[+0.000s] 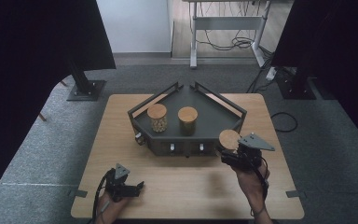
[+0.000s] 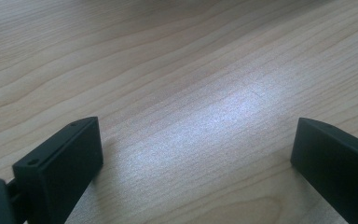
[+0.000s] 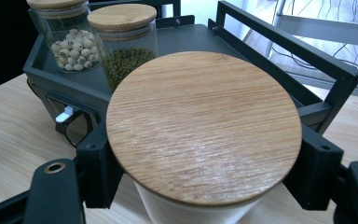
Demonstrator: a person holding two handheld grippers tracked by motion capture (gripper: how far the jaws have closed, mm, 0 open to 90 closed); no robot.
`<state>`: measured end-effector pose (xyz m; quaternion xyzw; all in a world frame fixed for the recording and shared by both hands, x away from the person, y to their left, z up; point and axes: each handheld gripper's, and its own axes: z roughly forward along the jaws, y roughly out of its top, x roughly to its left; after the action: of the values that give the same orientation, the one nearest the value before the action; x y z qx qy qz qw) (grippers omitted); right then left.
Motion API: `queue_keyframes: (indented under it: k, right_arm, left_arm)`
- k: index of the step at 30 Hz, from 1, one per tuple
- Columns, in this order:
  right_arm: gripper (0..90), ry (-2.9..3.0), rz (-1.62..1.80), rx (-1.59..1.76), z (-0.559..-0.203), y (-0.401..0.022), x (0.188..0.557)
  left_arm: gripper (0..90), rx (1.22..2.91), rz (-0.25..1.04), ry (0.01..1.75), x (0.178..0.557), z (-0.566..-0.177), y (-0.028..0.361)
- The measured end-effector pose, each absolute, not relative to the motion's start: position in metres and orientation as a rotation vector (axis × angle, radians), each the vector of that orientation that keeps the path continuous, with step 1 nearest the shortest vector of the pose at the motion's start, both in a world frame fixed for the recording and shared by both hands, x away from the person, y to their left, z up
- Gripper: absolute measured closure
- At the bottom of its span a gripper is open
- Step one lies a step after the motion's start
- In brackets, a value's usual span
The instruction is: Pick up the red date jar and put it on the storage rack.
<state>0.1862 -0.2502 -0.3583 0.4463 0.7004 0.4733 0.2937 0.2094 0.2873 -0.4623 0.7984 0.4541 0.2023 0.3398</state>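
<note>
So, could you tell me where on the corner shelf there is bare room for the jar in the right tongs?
The corner shelf is bare on its right half, between the green-bean jar and the right rail. The left half is crowded: the white-seed jar stands there beside the green-bean jar.

A light wooden table [image 1: 121,140] on grey carpet carries a dark, corner-shaped metal rack [image 1: 214,119] at its far middle, and the left gripper [image 1: 129,188] rests on the tabletop near the front left edge.
</note>
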Motion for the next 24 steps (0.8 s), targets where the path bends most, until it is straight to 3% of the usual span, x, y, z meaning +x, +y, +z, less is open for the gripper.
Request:
queue_keyframes:
  k: [24]
  right_arm:
    - [24.9,1.859,1.240,1.208,-0.350,-0.241,0.211]
  left_arm:
    - [1.8,2.078,0.525,1.178,0.209,-0.463,0.288]
